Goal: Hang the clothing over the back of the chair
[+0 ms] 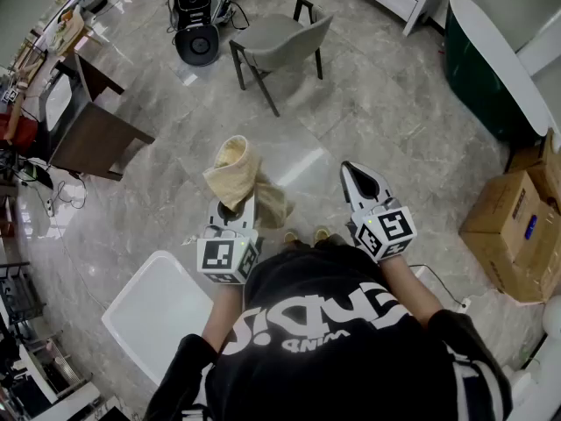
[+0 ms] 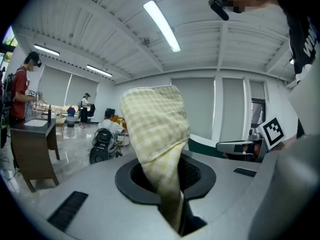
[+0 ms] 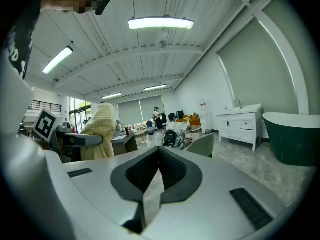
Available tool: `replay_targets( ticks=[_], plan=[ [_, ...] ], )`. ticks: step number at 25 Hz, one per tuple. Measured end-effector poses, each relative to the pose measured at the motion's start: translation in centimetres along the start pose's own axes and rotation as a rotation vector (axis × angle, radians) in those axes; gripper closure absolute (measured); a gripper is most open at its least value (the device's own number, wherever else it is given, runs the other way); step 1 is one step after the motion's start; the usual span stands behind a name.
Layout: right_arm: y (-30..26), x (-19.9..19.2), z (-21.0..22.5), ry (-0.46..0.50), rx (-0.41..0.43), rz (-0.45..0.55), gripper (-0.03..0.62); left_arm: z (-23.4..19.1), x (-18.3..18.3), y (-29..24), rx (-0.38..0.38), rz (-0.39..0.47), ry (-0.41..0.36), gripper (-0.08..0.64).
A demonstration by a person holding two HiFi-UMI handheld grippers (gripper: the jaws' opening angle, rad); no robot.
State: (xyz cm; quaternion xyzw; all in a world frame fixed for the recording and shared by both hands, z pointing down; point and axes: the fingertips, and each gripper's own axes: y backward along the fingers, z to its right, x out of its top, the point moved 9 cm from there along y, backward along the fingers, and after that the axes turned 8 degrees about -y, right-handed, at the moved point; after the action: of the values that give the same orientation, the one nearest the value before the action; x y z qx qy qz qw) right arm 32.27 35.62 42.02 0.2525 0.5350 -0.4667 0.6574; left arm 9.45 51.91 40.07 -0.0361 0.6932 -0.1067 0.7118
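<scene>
Well, from above, the left gripper (image 1: 237, 207) is pinched tight on the yellow checked cloth (image 1: 238, 172), held up in front of the person and far from the grey chair (image 1: 279, 39). The right gripper (image 1: 361, 182) is closed on nothing.

Looking along the left gripper, the cloth sits deep between the jaws.

Looking along the right gripper, the chair is ahead. I think it's best to walk close, hold firm, and lift the cloth above the chair's back.

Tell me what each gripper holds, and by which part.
The left gripper pinches the yellow checked cloth by a bunched fold; the right gripper is shut and holds nothing.
</scene>
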Motion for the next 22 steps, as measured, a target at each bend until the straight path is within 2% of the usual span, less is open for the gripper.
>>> replay_targets(
  ticks=[5, 14, 22],
  plan=[
    [-0.5, -0.4, -0.4, -0.027, 0.006, 0.013, 0.578, -1.2, 0.0, -0.3, -0.018, 0.007, 0.002, 0.488],
    [-0.4, -1.1, -1.3, -0.026, -0.072, 0.049, 0.578, -3.1, 0.9, -1.0, -0.081, 0.039, -0.051, 0.488],
    [-2.4, -0.8, -0.7, -0.021, -0.087, 0.046, 0.578, -5.2, 1.2, -3.5, -0.080, 0.045, -0.044, 0.488]
  ],
)
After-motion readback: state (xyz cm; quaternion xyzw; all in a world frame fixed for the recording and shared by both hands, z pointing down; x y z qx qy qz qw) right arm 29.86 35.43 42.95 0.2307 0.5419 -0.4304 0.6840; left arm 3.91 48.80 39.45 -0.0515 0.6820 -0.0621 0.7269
